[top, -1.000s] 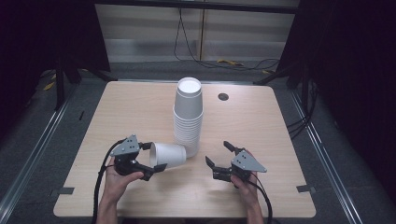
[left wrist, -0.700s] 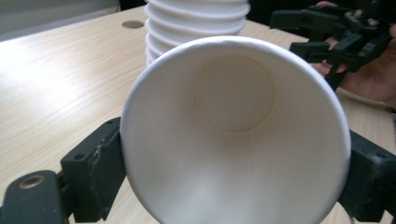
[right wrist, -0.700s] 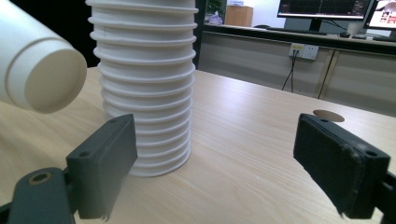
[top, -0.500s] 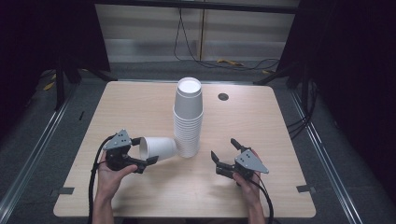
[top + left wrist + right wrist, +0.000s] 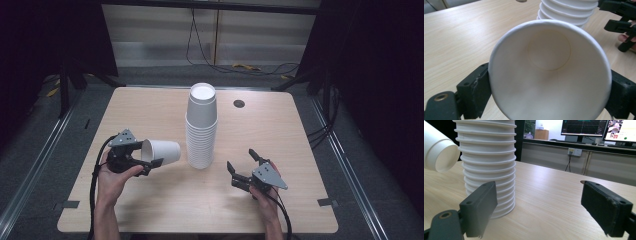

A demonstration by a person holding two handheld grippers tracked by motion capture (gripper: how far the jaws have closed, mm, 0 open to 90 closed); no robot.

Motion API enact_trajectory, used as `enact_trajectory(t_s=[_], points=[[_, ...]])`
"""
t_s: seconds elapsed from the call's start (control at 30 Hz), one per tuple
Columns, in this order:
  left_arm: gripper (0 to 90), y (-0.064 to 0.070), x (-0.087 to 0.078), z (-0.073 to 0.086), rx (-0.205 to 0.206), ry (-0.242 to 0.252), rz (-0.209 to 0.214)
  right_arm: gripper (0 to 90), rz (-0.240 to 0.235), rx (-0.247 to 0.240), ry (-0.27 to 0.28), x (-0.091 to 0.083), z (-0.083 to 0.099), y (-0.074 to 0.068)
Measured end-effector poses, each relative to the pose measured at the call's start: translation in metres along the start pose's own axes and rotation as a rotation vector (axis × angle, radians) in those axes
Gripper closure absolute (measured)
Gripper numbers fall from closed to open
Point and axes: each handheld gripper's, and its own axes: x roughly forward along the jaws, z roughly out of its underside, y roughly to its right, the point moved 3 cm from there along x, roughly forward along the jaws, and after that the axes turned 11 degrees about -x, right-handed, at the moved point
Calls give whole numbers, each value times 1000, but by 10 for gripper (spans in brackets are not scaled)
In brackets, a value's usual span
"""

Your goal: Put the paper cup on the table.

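A tall stack of white paper cups (image 5: 202,125) stands upside down in the middle of the table (image 5: 150,107). My left gripper (image 5: 150,156) is shut on a single white cup (image 5: 161,151), held on its side left of the stack with its base toward the stack. In the left gripper view the cup's open mouth (image 5: 549,70) faces the camera, a jaw on each side. My right gripper (image 5: 242,166) is open, right of the stack and near the front. Its jaws point toward the stack (image 5: 487,167) with nothing between them.
A small dark round hole (image 5: 239,104) sits in the tabletop behind and right of the stack. Beyond the far edge run a dark floor, cables and a pale wall. Monitors (image 5: 584,128) stand on a far desk in the right gripper view.
My left gripper has lifted and carried the single cup a little leftward, away from the stack. The right gripper has shifted slightly right and toward the front.
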Motion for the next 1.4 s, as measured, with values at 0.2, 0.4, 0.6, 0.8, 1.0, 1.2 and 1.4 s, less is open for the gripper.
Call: enact_trajectory(t_s=[0.2, 0.4, 0.6, 0.8, 1.0, 1.2, 1.4], points=[[110, -7, -2, -10, -8, -49, -16, 139, 2, 33, 20, -2, 1, 2], [107, -12, -2, -24, 14, -151, -18, 143, -7, 27, 19, -3, 0, 1], [107, -20, 6, -35, 30, -266, -99, 144, -16, 37, 24, -2, 1, 2], [105, -31, 15, -42, 25, -362, -139, 141, -21, 21, 29, -4, 0, 0], [103, -38, 26, -45, 30, -484, -167, 144, -27, 26, 32, -3, 1, 1], [100, -37, 37, -47, 74, -598, -213, 145, -24, 25, 33, -3, 1, 0], [92, -36, 50, -45, 101, -669, -217, 145, -21, 19, 32, -4, 0, 0]])
